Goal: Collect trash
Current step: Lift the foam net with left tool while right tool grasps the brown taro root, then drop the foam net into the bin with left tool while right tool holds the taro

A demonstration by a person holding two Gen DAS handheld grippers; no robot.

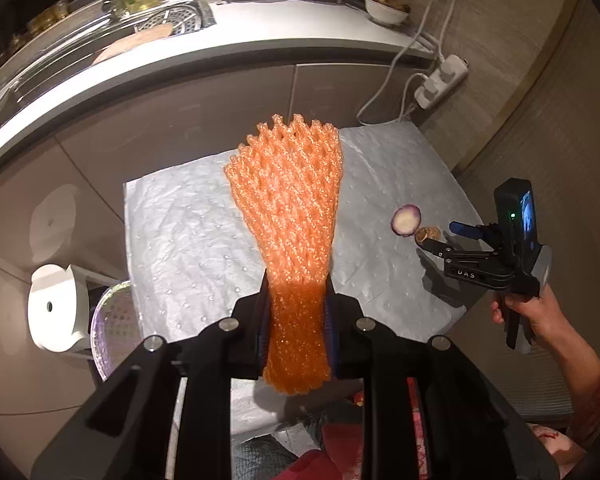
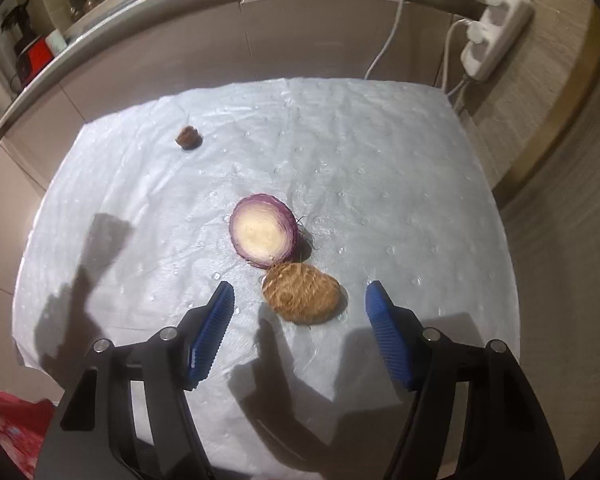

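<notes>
Clamping an orange foam net [image 1: 288,216] above the white-covered table [image 1: 188,232], the left gripper [image 1: 298,320] had its jaws pressed on the net's lower part. The right gripper [image 2: 300,304] (jaws apart, holding nothing) straddled a brown peel piece [image 2: 302,298] beside an onion slice [image 2: 263,236].

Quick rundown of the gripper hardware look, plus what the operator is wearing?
Both the left gripper and the right gripper are black open-frame linkages with silver pivot screws and ribbed blue finger pads. Seen from the left wrist, the right unit carries white "UAS" lettering, a black camera block with a green LED and lit screen, and a grey-and-black handle. A reddish patterned sleeve shows.
</notes>
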